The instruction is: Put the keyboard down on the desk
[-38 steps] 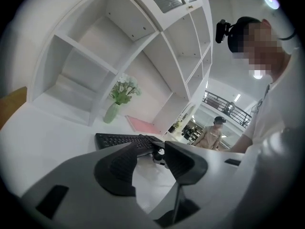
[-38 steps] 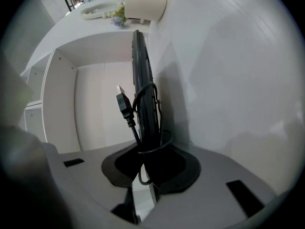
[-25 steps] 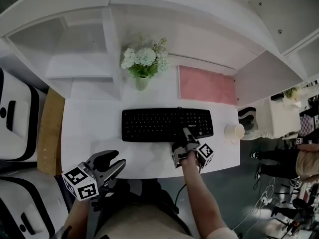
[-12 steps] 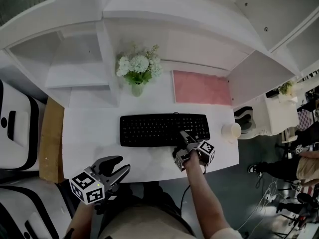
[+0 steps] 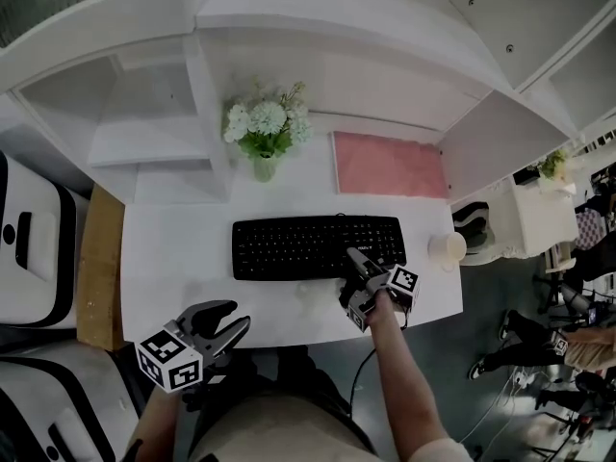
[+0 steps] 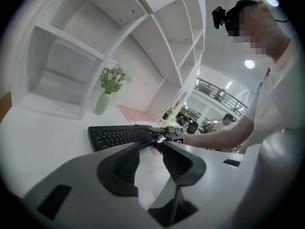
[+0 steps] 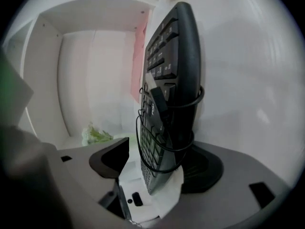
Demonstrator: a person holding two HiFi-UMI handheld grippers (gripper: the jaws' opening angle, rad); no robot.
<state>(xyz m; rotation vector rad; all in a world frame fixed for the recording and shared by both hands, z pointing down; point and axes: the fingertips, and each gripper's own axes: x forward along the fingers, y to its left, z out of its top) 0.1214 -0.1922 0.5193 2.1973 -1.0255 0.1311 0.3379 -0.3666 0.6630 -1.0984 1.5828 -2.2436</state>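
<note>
- Left gripper (image 5: 223,320): lower left of the head view, at the desk's near edge. Jaws partly spread, nothing between them.
- Right gripper (image 5: 354,269): lower centre-right, at the keyboard's near edge. Jaws have just been opening and now stand wide. The keyboard's edge is between them, with one pad clear of it.
- Keyboard (image 5: 308,246): black, lying flat on the white desk (image 5: 173,248) at mid-frame, keys up. Long axis runs left to right, parallel to the desk's near edge. A black cable (image 7: 167,128) is looped round its right end.
- Cup (image 5: 448,250): white, just right of the keyboard.
- Vase of flowers (image 5: 265,133): beyond the keyboard, upper centre-left.
- Pink mat (image 5: 387,165): beyond the keyboard, upper centre-right.
</note>
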